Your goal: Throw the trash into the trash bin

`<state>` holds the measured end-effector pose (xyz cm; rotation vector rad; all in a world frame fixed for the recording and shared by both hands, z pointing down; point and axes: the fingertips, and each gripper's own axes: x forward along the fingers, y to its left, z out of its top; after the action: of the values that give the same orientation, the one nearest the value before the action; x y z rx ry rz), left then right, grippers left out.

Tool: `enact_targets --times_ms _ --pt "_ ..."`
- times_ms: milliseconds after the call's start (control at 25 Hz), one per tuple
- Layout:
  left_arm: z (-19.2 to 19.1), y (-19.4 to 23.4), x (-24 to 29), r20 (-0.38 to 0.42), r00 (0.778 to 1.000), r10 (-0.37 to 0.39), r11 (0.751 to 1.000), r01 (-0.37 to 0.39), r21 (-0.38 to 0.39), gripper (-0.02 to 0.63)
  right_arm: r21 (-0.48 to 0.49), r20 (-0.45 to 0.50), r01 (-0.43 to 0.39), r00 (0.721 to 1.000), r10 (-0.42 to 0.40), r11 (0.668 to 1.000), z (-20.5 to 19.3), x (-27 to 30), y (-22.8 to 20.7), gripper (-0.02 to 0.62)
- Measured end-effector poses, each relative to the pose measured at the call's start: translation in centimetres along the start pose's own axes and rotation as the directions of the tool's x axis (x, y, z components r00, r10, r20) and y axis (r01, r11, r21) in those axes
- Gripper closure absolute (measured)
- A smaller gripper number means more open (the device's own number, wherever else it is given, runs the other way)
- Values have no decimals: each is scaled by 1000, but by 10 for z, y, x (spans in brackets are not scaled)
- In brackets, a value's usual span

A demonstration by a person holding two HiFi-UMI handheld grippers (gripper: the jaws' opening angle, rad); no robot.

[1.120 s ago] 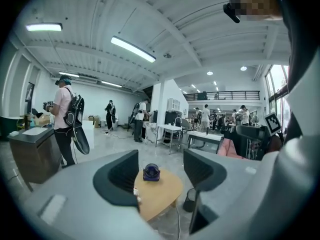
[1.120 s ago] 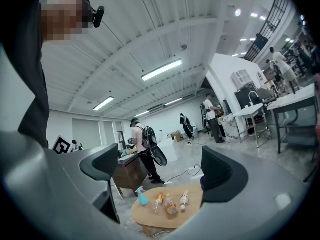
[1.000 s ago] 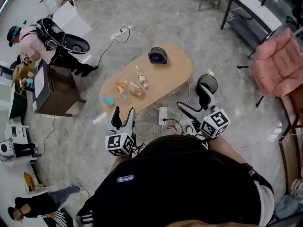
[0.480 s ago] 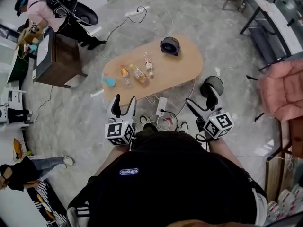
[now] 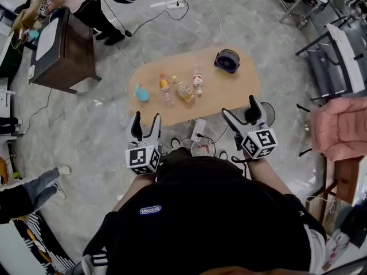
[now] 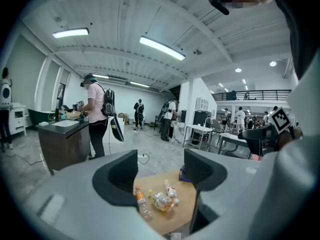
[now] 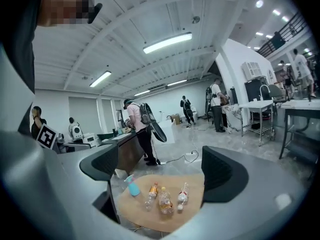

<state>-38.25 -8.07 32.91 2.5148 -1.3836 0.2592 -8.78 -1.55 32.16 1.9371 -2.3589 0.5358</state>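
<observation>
Trash bottles, three of them, lie in a loose cluster near the middle of the oval wooden table, none held.

Head view: a blue spray bottle sits just beside the bottles toward the table's left end. A dark purple round bin stands on the far right part of the table, apart from the bottles. My left gripper and right gripper hover at the near edge of the table, above the floor side, well short of the bottles. A white power strip and tangled cables lie on the floor under the near edge.

Left gripper view: my jaws stand apart, nothing between them. The bottles and the bin show through the gap. The spray bottle does not show here.

Right gripper view: jaws apart too, gap empty. The spray bottle and all three bottles show here, the bin does not.

Room: grey stone-look floor, big open hall with strip lights. A dark wooden cabinet stands left of the table with a person in a pink top at it. Pink chair at right, metal-frame desks beyond. More people stand far back.
</observation>
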Motion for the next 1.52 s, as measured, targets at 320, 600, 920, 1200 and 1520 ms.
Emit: enact_targets --times_ms 320,600,920,1200,1520 --pt "-2 81 4 13 1000 -4 1000 4 -2 325 -63 -58 14 998 -18 998 -17 87 52 57" --pt "-6 90 1 -13 999 -32 999 32 -8 325 -88 -115 82 989 -92 993 -47 130 31 65" --pt "-8 101 -13 -53 998 25 998 -22 64 325 -75 -240 171 953 -184 982 -121 196 -34 89" --pt "-35 111 -13 -96 983 158 983 -147 112 325 -72 -360 178 913 -192 981 -199 264 -93 103" --pt "-49 81 30 -168 956 240 969 -225 104 325 -38 -495 103 862 -108 994 -272 319 -138 121"
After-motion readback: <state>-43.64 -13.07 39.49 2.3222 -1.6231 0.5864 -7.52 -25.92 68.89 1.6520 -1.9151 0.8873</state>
